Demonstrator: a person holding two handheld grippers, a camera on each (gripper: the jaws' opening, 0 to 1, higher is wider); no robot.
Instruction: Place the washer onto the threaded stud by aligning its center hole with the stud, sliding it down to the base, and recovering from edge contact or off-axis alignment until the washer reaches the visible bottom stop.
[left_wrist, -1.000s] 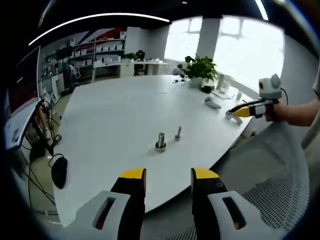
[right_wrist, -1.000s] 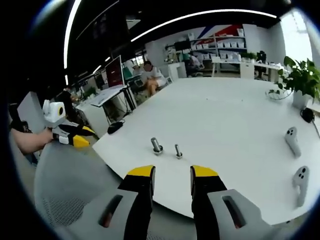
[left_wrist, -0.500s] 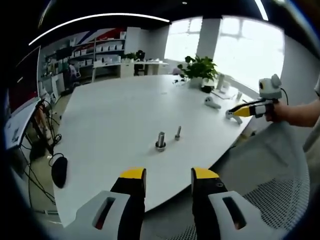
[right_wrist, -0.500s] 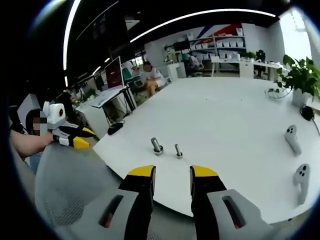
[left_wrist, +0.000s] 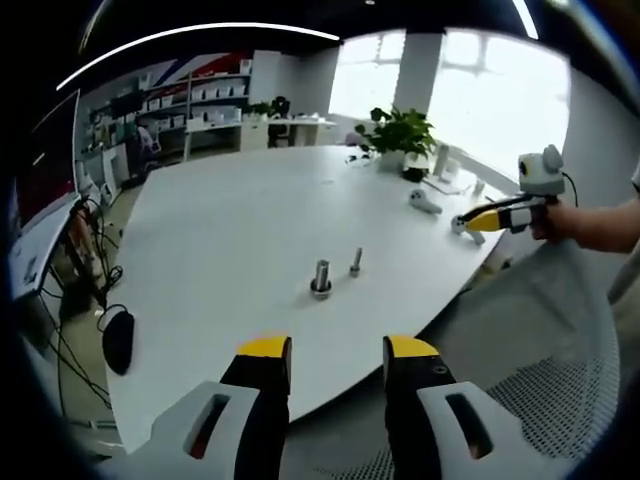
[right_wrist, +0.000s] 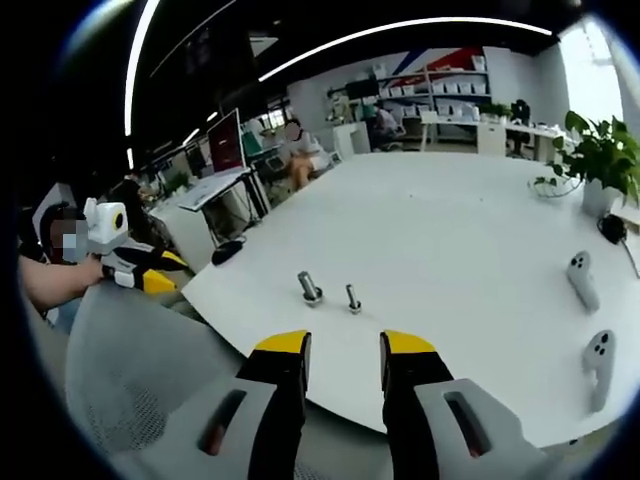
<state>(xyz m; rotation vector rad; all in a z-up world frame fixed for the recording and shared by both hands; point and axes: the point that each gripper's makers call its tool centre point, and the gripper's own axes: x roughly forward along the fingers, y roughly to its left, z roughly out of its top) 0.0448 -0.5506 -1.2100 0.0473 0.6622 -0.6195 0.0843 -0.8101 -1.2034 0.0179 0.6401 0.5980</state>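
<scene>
1. The broad white oval counter (left_wrist: 220, 230) carries the parts near its close edge.
2. Left gripper (left_wrist: 326, 365) and right gripper (right_wrist: 334, 357) hover off the counter, jaws apart, holding nothing.
3. The thick steel threaded stud (left_wrist: 321, 279), a ring at its base, stands at 12 o'clock of the left gripper; a slimmer steel bolt (left_wrist: 356, 264) stands near.
4. I judge nothing begun: next, approach.
</scene>
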